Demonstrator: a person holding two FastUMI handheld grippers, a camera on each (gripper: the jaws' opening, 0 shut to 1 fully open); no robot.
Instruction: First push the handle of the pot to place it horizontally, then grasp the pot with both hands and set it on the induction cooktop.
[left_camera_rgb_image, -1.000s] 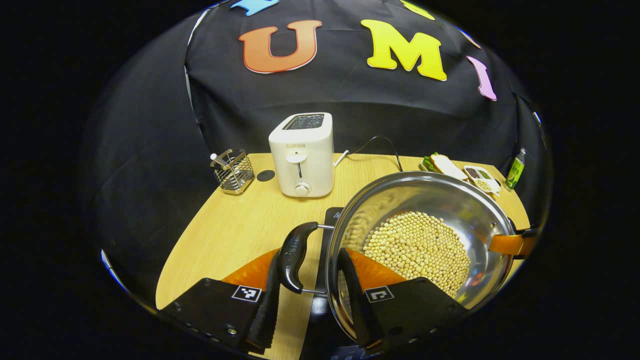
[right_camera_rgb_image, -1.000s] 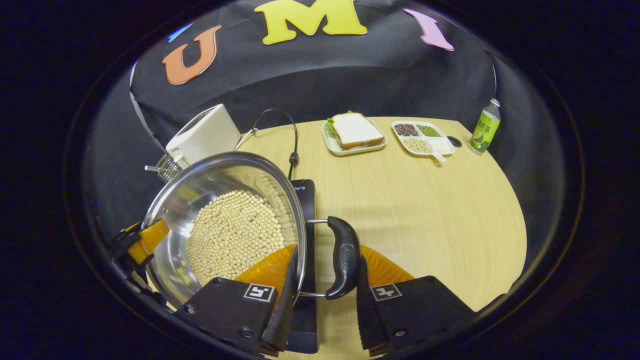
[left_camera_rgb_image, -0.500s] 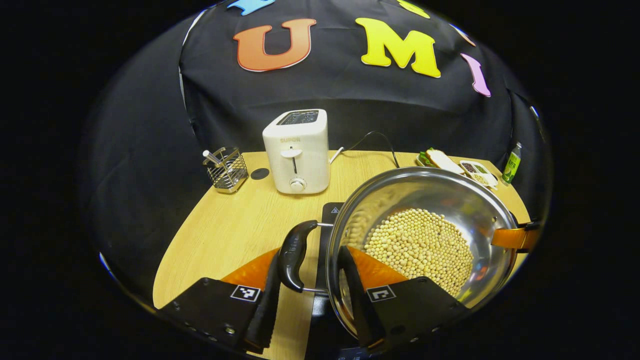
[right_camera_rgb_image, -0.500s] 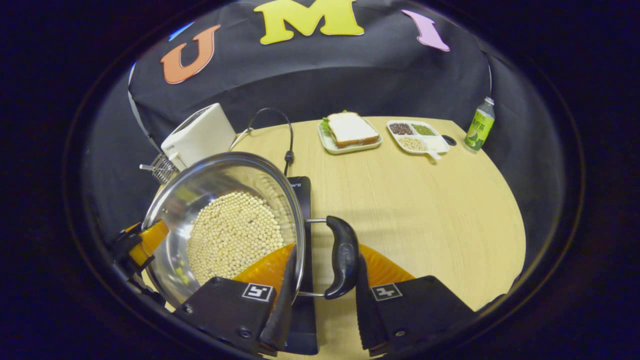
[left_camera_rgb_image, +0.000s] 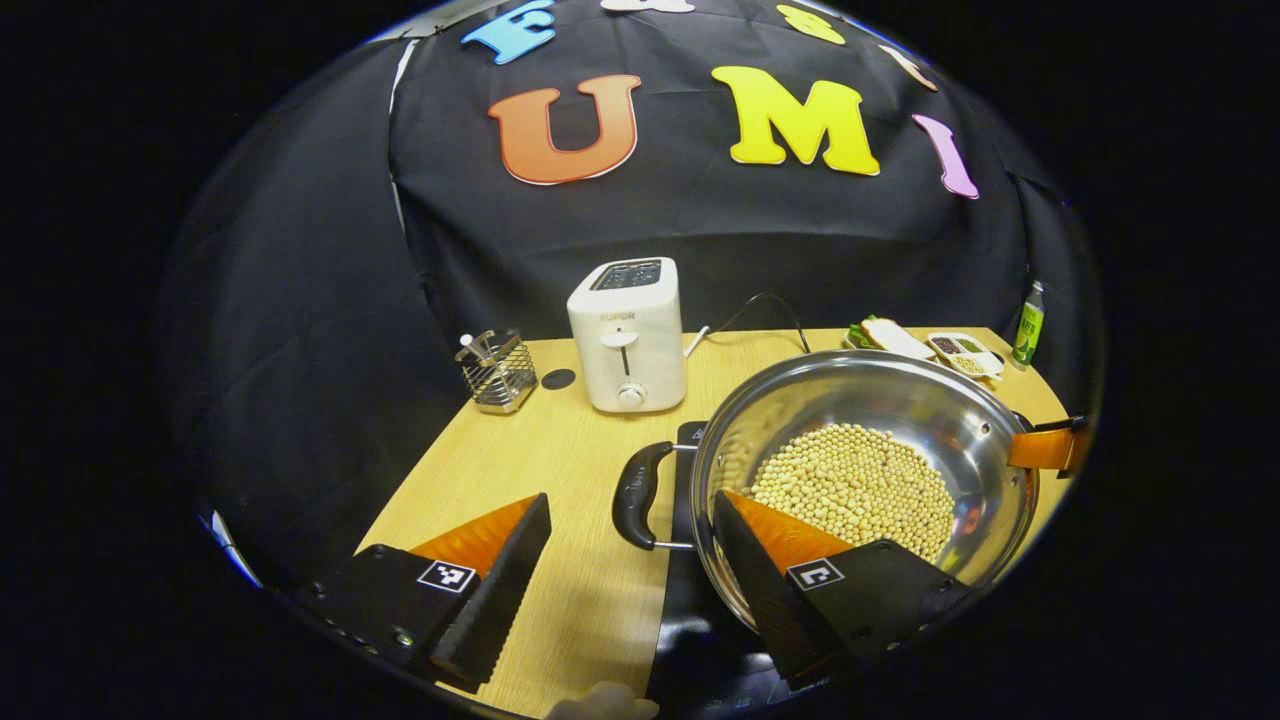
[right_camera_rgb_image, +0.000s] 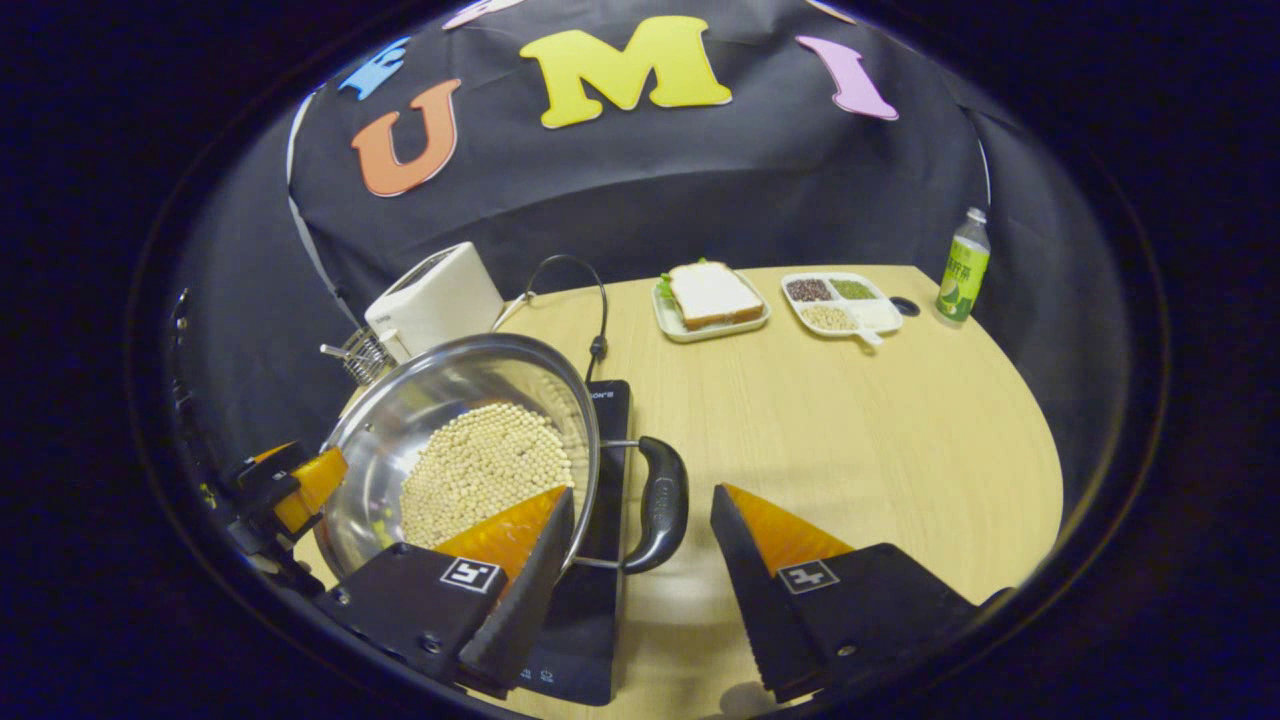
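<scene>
Steel pot (left_camera_rgb_image: 960, 420) full of pale beans (left_camera_rgb_image: 850, 485) sits on the black cooktop (right_camera_rgb_image: 600, 560), toward the near edge of the wooden table (right_camera_rgb_image: 850, 420). Both its black handles stick out sideways, level.

Left gripper (left_camera_rgb_image: 630, 560) is spread wide, one finger over bare table and the other hanging over the pot's rim, with the left handle (left_camera_rgb_image: 632, 495) sitting loose in the gap, nothing pinching it. Right gripper (right_camera_rgb_image: 640, 540) is the same deal: fingers apart, right handle (right_camera_rgb_image: 662, 503) between them untouched, one finger over the beans.

Further back there's a white toaster (left_camera_rgb_image: 628, 335), a wire rack (left_camera_rgb_image: 496, 370), a sandwich (right_camera_rgb_image: 710, 295) on a tray, a divided dish (right_camera_rgb_image: 845, 298) and a green bottle (right_camera_rgb_image: 963, 268).
</scene>
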